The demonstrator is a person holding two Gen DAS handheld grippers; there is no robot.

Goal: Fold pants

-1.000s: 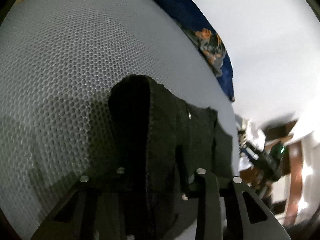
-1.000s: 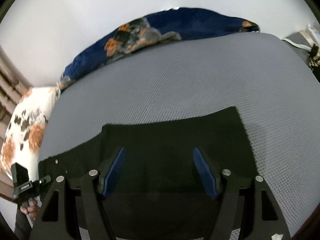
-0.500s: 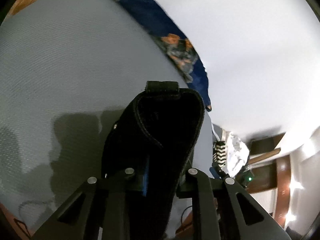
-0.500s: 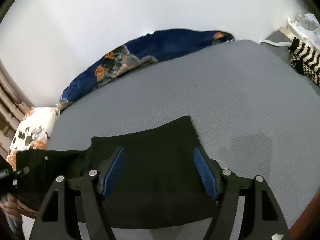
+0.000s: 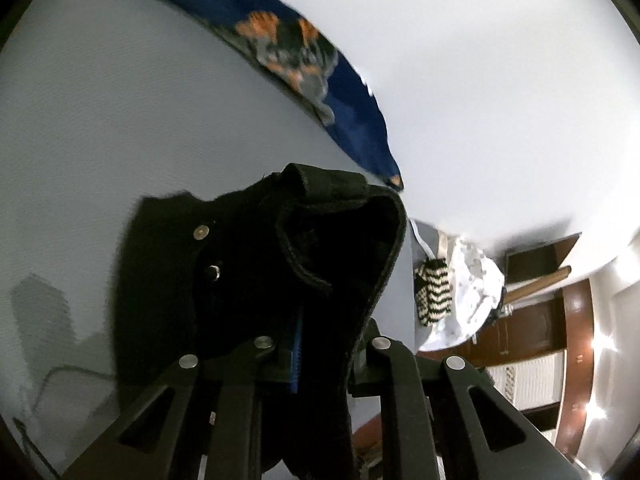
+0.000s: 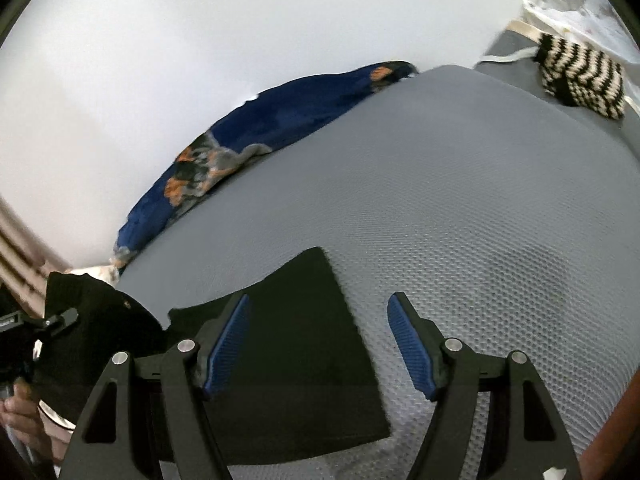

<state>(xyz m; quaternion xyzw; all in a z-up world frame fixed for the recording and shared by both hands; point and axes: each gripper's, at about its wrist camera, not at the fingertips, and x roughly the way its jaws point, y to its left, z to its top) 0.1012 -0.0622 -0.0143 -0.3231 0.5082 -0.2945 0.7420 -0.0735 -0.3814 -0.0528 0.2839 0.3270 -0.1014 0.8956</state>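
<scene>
Since the earlier frame, the waistband end of the black pants (image 5: 256, 280) had been lifted off the grey bed (image 6: 460, 200) and carried across by the left hand-held gripper (image 5: 320, 344), whose jaws were closing, pinching the bunched cloth. The leg end (image 6: 296, 360) was left flat on the bed beneath the right hand-held gripper (image 6: 320, 340), which was held spread and empty. Unpinned, that end could be dragged askew; the thick waistband could be lost from a shallow pinch.
</scene>
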